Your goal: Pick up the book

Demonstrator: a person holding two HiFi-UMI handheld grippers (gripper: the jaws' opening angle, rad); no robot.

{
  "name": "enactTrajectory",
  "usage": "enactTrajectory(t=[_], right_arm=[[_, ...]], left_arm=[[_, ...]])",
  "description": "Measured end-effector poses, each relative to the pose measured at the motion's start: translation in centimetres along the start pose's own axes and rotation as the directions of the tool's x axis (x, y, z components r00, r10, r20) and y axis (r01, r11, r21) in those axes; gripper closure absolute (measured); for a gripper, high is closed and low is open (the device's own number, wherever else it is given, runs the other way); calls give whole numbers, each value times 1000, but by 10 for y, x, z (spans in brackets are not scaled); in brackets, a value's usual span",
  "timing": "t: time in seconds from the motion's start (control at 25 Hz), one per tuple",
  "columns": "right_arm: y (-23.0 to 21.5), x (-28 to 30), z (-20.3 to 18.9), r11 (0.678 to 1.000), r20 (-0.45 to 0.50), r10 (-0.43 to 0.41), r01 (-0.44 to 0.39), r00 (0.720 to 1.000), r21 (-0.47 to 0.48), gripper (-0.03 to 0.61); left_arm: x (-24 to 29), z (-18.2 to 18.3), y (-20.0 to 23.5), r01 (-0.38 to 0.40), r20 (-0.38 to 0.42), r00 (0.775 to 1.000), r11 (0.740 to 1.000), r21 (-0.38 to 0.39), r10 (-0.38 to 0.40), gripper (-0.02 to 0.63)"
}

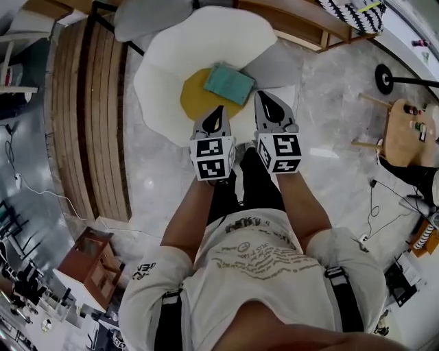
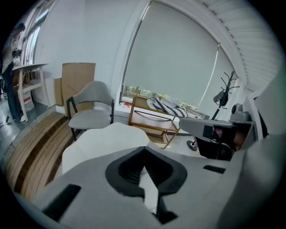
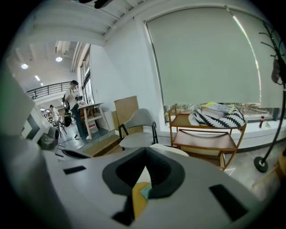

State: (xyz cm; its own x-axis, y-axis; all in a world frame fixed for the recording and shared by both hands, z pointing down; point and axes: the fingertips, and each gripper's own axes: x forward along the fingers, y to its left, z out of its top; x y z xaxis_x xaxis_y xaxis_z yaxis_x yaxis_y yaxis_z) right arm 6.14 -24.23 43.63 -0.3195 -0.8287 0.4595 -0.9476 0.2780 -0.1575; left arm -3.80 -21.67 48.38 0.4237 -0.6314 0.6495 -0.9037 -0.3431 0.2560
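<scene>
A teal book [image 1: 230,83] lies on the yellow round centre of a white egg-shaped low table [image 1: 171,68]. My left gripper [image 1: 218,110] hangs over the table's near edge, just short of the book and left of it, its jaws shut and empty. My right gripper [image 1: 263,94] hangs beside the book's right corner, jaws also shut with nothing between them. In the left gripper view the left gripper [image 2: 144,150] points over the white table [image 2: 107,138]. In the right gripper view a sliver of the book [image 3: 145,191] shows below the right gripper [image 3: 145,152].
A grey chair [image 1: 147,17] stands behind the table, and a wooden shelf cart [image 1: 302,24] stands to its right. A slatted wooden platform [image 1: 89,116] runs along the left. A small wooden side table [image 1: 408,130] and a black stand base [image 1: 384,77] are at the right.
</scene>
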Motion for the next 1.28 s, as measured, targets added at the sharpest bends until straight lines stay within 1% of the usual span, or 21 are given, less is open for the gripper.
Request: enactTrajectory(t=[0.24, 0.36, 0.44, 0.56, 0.72, 0.84, 0.96, 1.04, 1.12, 1.16, 1.28], right_arm=[[-9, 16, -59, 1000, -62, 17, -16, 998, 9, 552], [-14, 25, -93, 1000, -99, 27, -27, 995, 6, 552], [-17, 38, -110, 999, -113, 38, -38, 993, -1, 552], [-18, 53, -133, 998, -124, 53, -56, 991, -14, 552], [-17, 66, -166, 998, -143, 68, -70, 987, -3, 552], [-21, 76, -187, 997, -151, 73, -73, 986, 3, 552], [-26, 81, -203, 997, -154, 77, -78, 985, 2, 552], [-31, 83, -213, 997, -152, 77, -78, 985, 0, 552], [-41, 81, -223, 998, -151, 69, -70, 986, -5, 552], [-46, 79, -230, 998, -153, 61, -62, 986, -3, 552], [-60, 79, -252, 999, -167, 44, -40, 985, 25, 552]], left_arm=[[38, -53, 15, -37, -58, 998, 999, -39, 35, 595], [58, -84, 22, -49, -98, 994, 997, -67, 42, 594], [76, -97, 29, -52, -109, 993, 995, -86, 43, 595], [100, -117, 38, -44, -123, 992, 991, -123, 29, 595], [125, -152, 43, -16, -161, 987, 981, -193, -15, 594], [143, -179, 48, -16, -191, 981, 976, -215, -26, 594], [161, -202, 51, -15, -201, 979, 965, -263, -40, 594], [175, -216, 53, -6, -197, 979, 947, -321, -61, 594], [190, -231, 53, 8, -189, 978, 916, -400, -91, 594], [197, -239, 51, 18, -183, 977, 894, -447, -111, 594], [214, -261, 52, 40, -156, 975, 810, -585, -161, 594]])
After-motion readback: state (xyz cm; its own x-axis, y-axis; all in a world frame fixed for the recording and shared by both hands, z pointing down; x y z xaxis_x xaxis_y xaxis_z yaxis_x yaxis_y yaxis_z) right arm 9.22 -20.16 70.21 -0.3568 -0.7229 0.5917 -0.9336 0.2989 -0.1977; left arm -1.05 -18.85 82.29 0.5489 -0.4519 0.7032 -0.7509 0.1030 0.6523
